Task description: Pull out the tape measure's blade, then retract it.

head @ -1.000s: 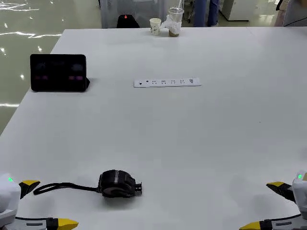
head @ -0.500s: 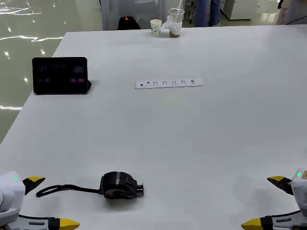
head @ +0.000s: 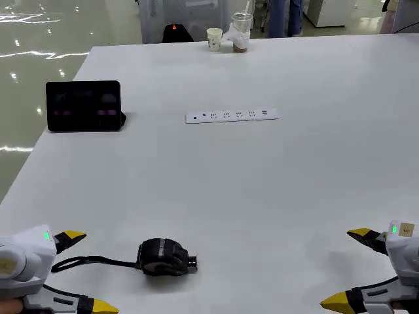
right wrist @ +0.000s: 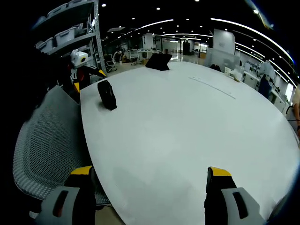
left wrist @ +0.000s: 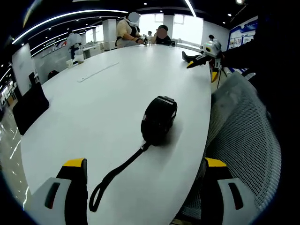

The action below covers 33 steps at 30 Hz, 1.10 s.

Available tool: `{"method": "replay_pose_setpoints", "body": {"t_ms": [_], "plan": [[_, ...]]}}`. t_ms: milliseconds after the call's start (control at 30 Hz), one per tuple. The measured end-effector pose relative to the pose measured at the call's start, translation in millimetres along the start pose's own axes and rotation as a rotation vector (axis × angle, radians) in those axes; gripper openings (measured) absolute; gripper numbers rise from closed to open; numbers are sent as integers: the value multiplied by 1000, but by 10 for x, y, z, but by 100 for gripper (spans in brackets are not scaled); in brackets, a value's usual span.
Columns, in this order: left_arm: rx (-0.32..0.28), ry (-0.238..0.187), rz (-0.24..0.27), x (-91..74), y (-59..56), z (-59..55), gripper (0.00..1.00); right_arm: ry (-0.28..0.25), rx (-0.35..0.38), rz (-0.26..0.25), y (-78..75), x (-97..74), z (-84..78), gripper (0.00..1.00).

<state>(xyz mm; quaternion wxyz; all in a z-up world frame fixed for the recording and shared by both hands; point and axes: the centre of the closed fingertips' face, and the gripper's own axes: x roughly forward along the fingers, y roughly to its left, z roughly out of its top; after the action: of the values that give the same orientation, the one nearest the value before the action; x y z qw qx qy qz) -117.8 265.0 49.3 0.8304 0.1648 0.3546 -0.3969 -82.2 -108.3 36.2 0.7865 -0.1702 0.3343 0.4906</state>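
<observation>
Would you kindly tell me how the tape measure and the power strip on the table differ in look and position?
The tape measure is black and rounded; the power strip is white, long and flat. The tape measure sits close to the table's near edge, the power strip farther back toward the middle. The tape measure trails a black strap; the power strip shows a row of sockets. Both lie on the white table, untouched.

The left hand-held gripper (head: 88,270) and the right hand-held gripper (head: 347,267) each have a white body with a small green light (head: 46,236), black jaws tipped in yellow and a thin black cable (head: 57,292). The right one carries a tan sticker (head: 406,229).
</observation>
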Motion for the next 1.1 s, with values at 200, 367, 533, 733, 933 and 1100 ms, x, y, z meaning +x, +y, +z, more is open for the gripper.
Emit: {"method": "replay_pose_setpoints", "body": {"t_ms": [200,367,533,733,933,1100], "plan": [[50,30,-43,84,-3,93,99,11,-13,27,4,78,97,99],[55,51,-66,134,-4,138,99,29,-33,58,59,164,131,99],[85,66,-100,170,-61,213,99,43,-66,83,109,259,181,99],[130,113,-138,225,-105,234,99,44,-110,112,160,356,282,99],[166,127,-170,305,-146,311,99,44,-135,124,150,432,388,99],[217,142,-190,374,-139,375,99,51,-157,140,202,518,467,99]]}}
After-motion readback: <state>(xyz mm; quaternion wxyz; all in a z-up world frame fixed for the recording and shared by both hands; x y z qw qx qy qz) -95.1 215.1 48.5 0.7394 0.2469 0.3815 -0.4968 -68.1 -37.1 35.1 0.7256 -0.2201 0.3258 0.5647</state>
